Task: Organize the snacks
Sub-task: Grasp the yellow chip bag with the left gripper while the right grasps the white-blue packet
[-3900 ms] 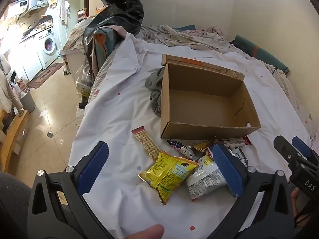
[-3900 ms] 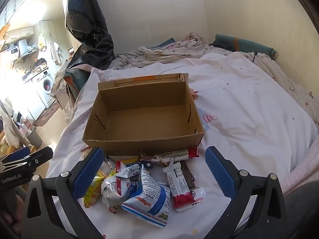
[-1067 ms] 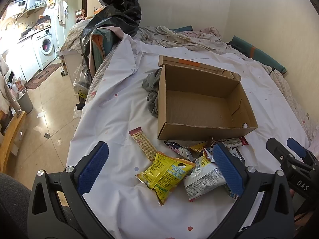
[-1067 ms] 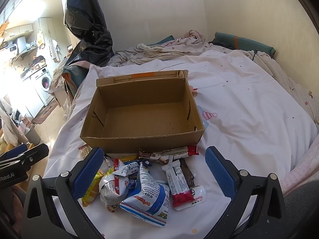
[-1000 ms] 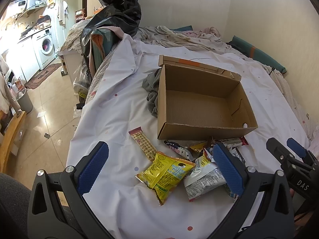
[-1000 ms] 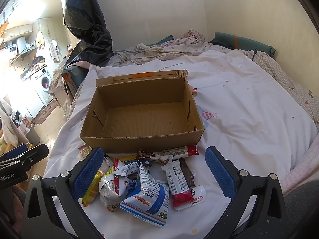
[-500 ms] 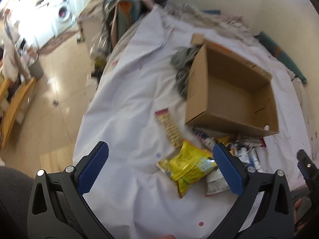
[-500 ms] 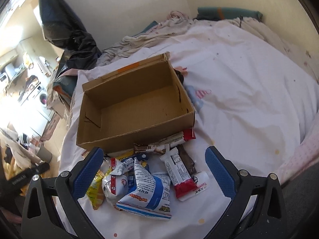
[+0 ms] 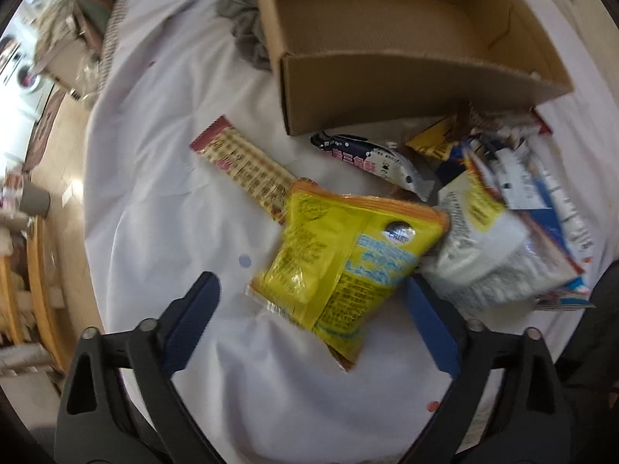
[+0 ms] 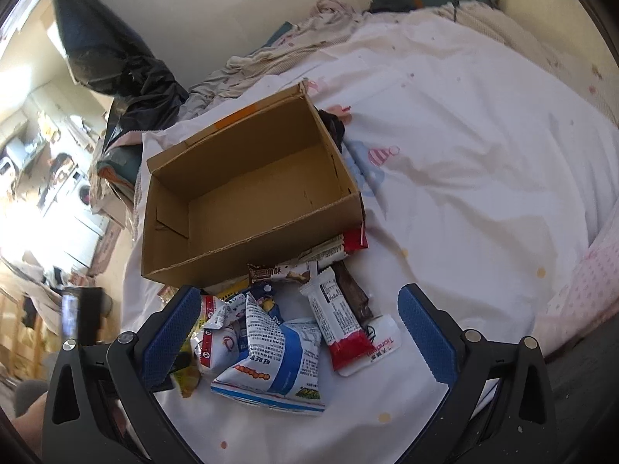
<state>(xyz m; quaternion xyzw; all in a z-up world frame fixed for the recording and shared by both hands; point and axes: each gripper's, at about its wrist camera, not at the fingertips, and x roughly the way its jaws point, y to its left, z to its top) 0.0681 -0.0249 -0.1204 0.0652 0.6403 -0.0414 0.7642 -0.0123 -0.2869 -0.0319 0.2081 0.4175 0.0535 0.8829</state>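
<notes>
— Since a second earlier the left gripper [image 9: 309, 311] had tipped over and dropped toward the bed, hadn't it?

— It had. It pointed down over the yellow crinkled snack bag [image 9: 348, 255], and its jaws had just been narrowing a little. The bag's lower end lay between the blue pads [image 9: 193, 321], but they were not pressing on it, so that gripper was still released.

— And the brown cardboard box [image 10: 247, 197]?

— It sat open on the white spotted bedsheet [image 10: 464, 178], with nothing in it that I could see, only bare corrugated floor. Every snack was still outside, heaped against its near wall.

— What was in the heap?

— A long beige wafer bar with red ends [image 9: 243, 166] lay partly under the yellow bag. Beside it were a silver foil packet [image 9: 483, 266], a blue-and-white puffed pouch [image 10: 274, 359], and a white bar with a red end [image 10: 340, 324] resting on a dark brown bar [image 10: 354, 290].

— The right gripper [image 10: 298, 332]?

— Spread wide and empty, hanging above the pouch without touching it. A grey crumpled cloth [image 9: 247, 34] lay against the box's far side.
</notes>
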